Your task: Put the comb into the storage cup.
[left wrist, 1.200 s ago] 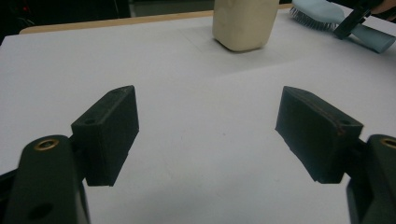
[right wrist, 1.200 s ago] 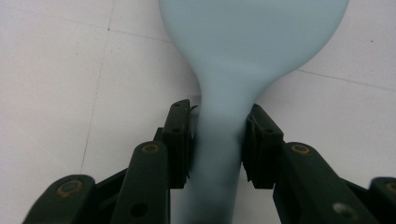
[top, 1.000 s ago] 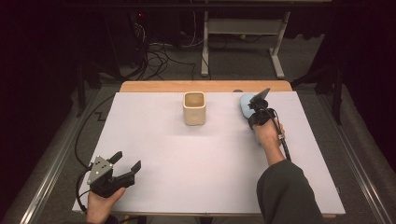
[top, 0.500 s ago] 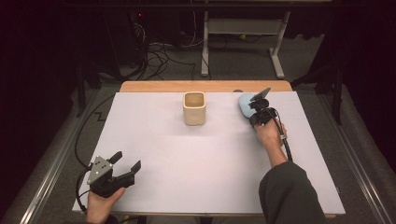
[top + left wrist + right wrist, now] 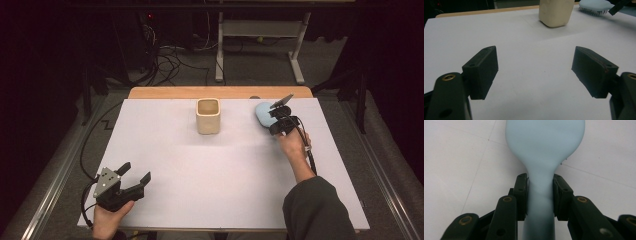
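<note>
- Hairbrush (image 5: 263, 114), pale blue, lying at the far right of the table (image 5: 225, 190), bristles down as my left gripper view (image 5: 592, 7) shows; just right of the cream cup (image 5: 208, 115) and apart from it.
- Right gripper (image 5: 540, 195): I have its jaws closed on the brush's narrow neck, one pad on each flank, just below where the head widens.
- Left gripper (image 5: 131, 176): I hold it near the left front corner of the table with jaws spread wide, nothing between them.
- Handling, as I judge it: a stiff, light plastic body with a smooth, possibly slippery skin; the tapering neck could slide through the pads.
- Hold point: the neck or handle suits best; the bristle face is soft and gives no firm purchase.
</note>
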A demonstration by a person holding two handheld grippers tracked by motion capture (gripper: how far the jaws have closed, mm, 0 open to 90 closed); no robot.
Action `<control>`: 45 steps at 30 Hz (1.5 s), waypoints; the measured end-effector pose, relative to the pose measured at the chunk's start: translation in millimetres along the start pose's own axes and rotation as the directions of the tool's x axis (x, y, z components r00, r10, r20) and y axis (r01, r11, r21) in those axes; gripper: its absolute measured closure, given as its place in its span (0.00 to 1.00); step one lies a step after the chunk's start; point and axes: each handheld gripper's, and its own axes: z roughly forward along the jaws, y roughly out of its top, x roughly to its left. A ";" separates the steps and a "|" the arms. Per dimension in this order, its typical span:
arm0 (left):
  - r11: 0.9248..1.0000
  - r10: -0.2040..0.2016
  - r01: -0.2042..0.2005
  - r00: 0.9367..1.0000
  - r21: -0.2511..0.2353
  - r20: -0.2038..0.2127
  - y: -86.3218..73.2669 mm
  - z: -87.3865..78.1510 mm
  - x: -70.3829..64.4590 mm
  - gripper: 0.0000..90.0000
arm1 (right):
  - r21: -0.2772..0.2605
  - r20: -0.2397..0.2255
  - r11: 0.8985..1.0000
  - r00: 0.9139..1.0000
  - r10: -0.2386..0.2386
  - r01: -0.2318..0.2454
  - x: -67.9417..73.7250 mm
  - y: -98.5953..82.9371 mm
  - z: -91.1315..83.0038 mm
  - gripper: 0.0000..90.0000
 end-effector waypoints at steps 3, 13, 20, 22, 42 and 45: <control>1.000 0.000 0.000 1.000 0.000 0.000 0.0 0.1 -0.1 0.25 | -0.012 -0.006 1.000 1.000 -0.010 0.010 -0.6 -1.3 -3.8 0.78; 1.000 0.001 -0.001 1.000 0.002 0.000 0.0 0.2 -0.5 0.25 | -0.047 -0.031 0.998 0.998 -0.051 0.049 0.6 -6.7 -13.9 0.78; 1.000 0.000 0.000 1.000 0.002 0.000 0.0 0.2 -0.5 0.25 | -0.070 -0.050 0.995 0.996 -0.068 0.064 -0.7 -12.2 -18.2 0.78; 1.000 0.000 0.000 1.000 0.002 -0.001 0.0 0.2 -0.4 0.25 | -0.079 -0.056 0.995 0.996 -0.064 0.060 -1.2 -14.3 -19.4 0.78; 1.000 0.001 -0.001 1.000 0.012 0.000 -0.1 1.4 -0.7 0.25 | -0.169 -0.114 0.980 0.986 -0.124 0.104 0.0 -38.8 -43.1 0.78; 1.000 0.000 0.000 1.000 0.012 -0.002 -0.1 1.5 -0.6 0.25 | -0.189 -0.122 0.976 0.983 -0.136 0.112 0.9 -44.3 -47.8 0.78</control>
